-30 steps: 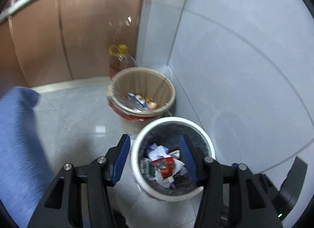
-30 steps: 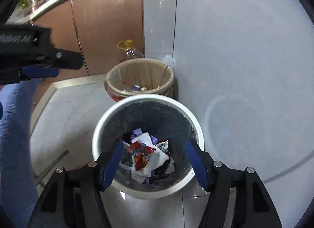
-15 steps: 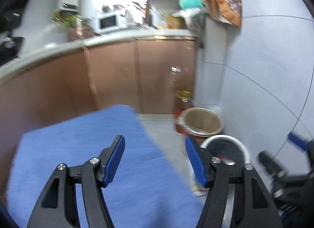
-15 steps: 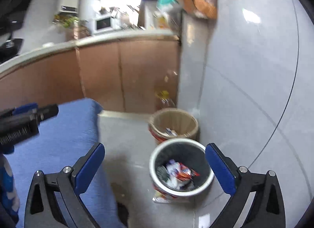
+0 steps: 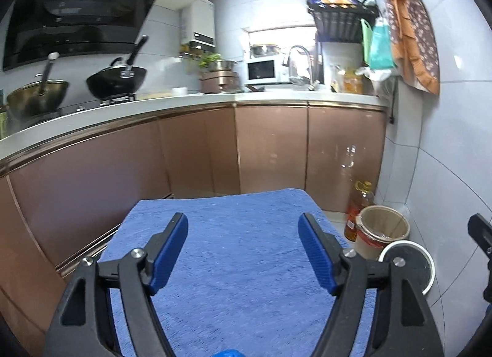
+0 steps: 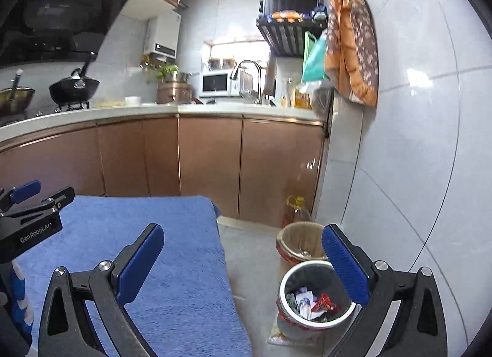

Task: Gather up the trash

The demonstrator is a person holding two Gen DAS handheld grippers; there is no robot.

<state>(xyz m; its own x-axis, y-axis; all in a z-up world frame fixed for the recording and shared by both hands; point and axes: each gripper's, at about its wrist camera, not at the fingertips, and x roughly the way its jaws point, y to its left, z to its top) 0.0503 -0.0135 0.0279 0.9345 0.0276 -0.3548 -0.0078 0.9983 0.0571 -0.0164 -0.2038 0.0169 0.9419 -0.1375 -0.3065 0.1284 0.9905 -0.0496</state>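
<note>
Both the left gripper (image 5: 243,246) and right gripper (image 6: 243,260) have just spread apart, empty. Wrappers (image 6: 310,303) in the near-right bin (image 6: 287,283) look light, crumply; pinch an edge.

Trash (image 6: 310,304) in bin (image 6: 287,280), basket (image 6: 286,235) behind it, cloth-covered table (image 6: 184,264) left

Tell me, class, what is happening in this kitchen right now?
A person holds two grippers above a blue cloth. The left gripper and right gripper are both open and empty; the left gripper's jaws have just been opening. On the floor by the wall, the white-rimmed bin holds wrappers, with a tan bin behind it.
</note>
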